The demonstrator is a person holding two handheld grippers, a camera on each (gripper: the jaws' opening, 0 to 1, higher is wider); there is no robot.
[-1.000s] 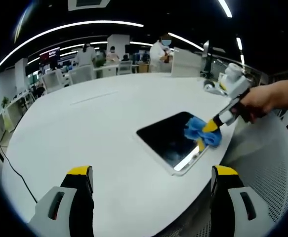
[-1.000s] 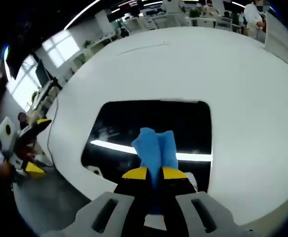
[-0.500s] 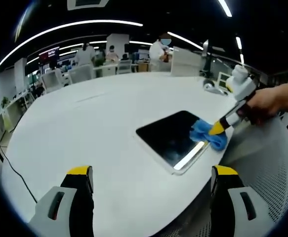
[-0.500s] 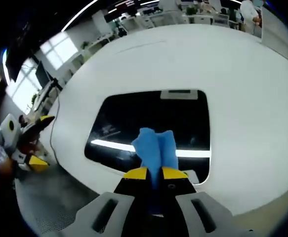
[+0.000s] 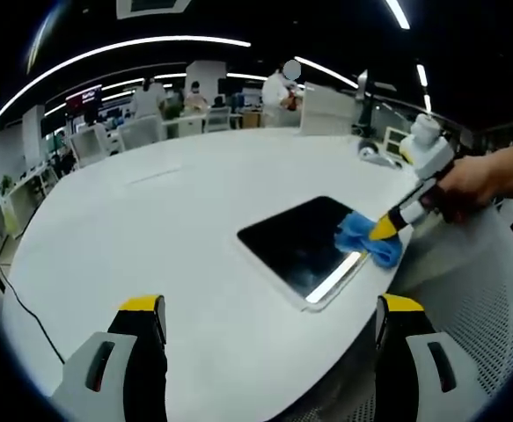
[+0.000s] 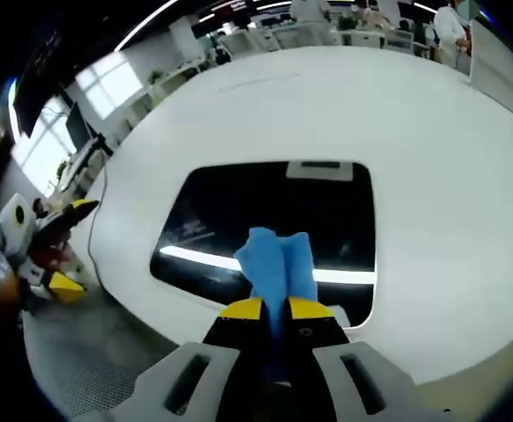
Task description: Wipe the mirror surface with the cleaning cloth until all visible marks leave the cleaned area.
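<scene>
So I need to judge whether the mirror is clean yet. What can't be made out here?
- Mirror under the blue cloth, right gripper view: hidden by the cloth and right gripper.
- Marks, left gripper view: mirror too small and dark.
- Glass elsewhere: a reflected light strip masks smears.

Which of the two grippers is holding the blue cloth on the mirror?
The right gripper: its jaws are shut on the blue cloth over the mirror. The left gripper stands open and empty, away from the mirror.
</scene>
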